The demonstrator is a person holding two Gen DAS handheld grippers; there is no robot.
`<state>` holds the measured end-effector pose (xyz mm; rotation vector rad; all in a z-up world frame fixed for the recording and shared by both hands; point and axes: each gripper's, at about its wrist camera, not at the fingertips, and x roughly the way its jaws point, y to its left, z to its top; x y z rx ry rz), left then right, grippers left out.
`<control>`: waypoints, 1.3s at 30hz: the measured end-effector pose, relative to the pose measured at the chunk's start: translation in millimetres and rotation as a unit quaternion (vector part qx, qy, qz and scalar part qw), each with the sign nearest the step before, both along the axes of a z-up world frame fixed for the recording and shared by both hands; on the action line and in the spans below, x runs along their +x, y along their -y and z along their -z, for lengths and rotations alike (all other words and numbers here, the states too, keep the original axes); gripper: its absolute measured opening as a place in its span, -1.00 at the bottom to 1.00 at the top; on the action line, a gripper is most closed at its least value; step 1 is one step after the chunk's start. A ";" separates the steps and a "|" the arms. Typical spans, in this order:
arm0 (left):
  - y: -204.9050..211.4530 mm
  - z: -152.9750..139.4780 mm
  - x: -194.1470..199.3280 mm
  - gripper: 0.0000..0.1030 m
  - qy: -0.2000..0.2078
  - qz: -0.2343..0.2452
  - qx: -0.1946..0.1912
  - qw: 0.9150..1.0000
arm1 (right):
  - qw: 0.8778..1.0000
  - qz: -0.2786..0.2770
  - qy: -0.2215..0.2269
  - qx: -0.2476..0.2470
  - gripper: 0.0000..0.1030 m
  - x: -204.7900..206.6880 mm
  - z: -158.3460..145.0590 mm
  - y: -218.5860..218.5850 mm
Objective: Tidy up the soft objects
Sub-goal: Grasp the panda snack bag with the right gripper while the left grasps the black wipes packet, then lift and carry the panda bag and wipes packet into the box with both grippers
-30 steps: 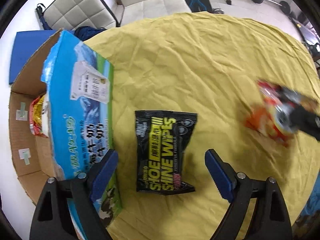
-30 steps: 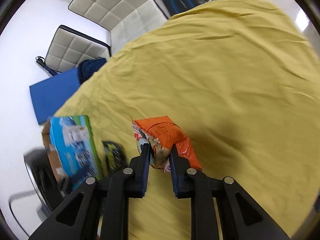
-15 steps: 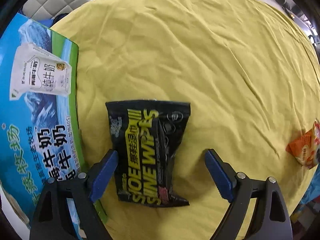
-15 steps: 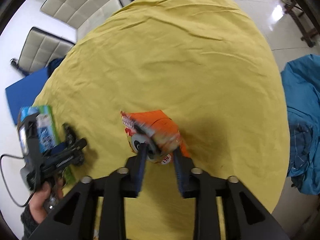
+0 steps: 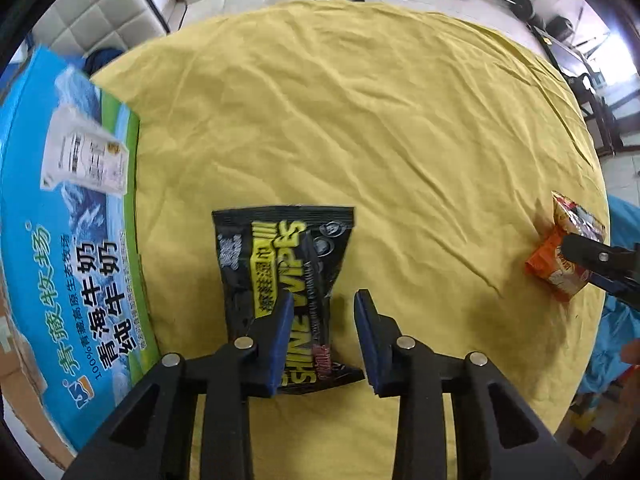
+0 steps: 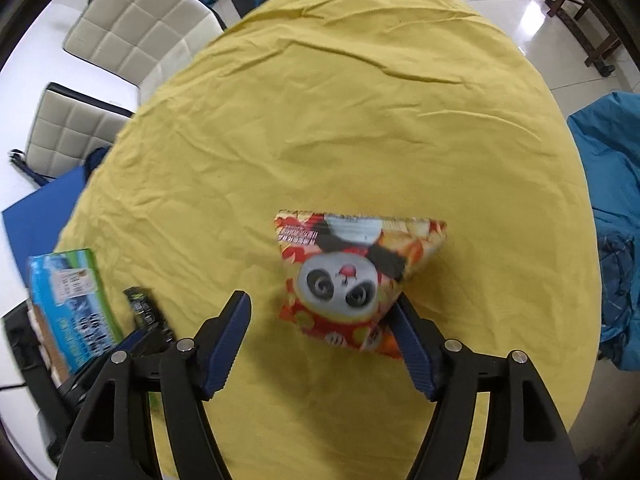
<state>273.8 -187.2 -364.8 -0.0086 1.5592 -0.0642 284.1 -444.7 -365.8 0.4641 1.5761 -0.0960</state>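
A black shoe shine wipes pack (image 5: 280, 276) lies on the yellow cloth, also small in the right wrist view (image 6: 147, 312). My left gripper (image 5: 323, 340) has its jaws closed in on the pack's near end. An orange panda snack bag (image 6: 352, 276) lies on the cloth in front of my right gripper (image 6: 326, 344), which is open with its jaws wide on either side of the bag. The bag also shows at the right in the left wrist view (image 5: 560, 256).
A blue milk carton box (image 5: 68, 240) stands at the table's left edge with its open cardboard side beyond it. White padded chairs (image 6: 132, 36) stand behind the table. A blue garment (image 6: 608, 220) lies at the right.
My left gripper has closed from wide open onto the wipes pack. My right gripper has opened and let go of the snack bag, which now lies on the cloth.
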 end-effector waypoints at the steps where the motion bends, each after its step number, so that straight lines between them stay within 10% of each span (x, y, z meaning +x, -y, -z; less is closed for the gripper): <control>1: -4.2 0.6 -2.9 -0.26 -0.005 -0.005 0.002 1.000 | 1.000 0.001 -0.002 -0.006 0.42 1.0 3.5 -0.7; 4: -30.1 7.8 1.1 0.25 -0.028 -0.038 0.027 0.999 | 1.000 0.002 -0.012 -0.008 0.42 4.4 14.4 -5.6; 9: -49.0 28.1 7.8 0.47 -0.067 -0.048 0.052 0.995 | 1.000 -0.005 -0.019 -0.007 0.42 0.9 21.8 -9.1; 16: -28.7 25.0 15.8 0.05 -0.039 -0.019 0.043 0.998 | 0.999 -0.009 -0.033 0.004 0.06 -12.3 34.4 -8.9; 29: 15.3 29.0 -48.8 0.04 -0.023 0.042 0.038 0.998 | 0.986 -0.156 -0.060 -0.019 -0.01 -63.6 22.0 -50.7; 39: 57.1 30.5 -81.6 0.04 -0.012 0.044 0.045 0.998 | 0.999 -0.040 -0.007 -0.018 0.31 -69.4 14.2 -28.8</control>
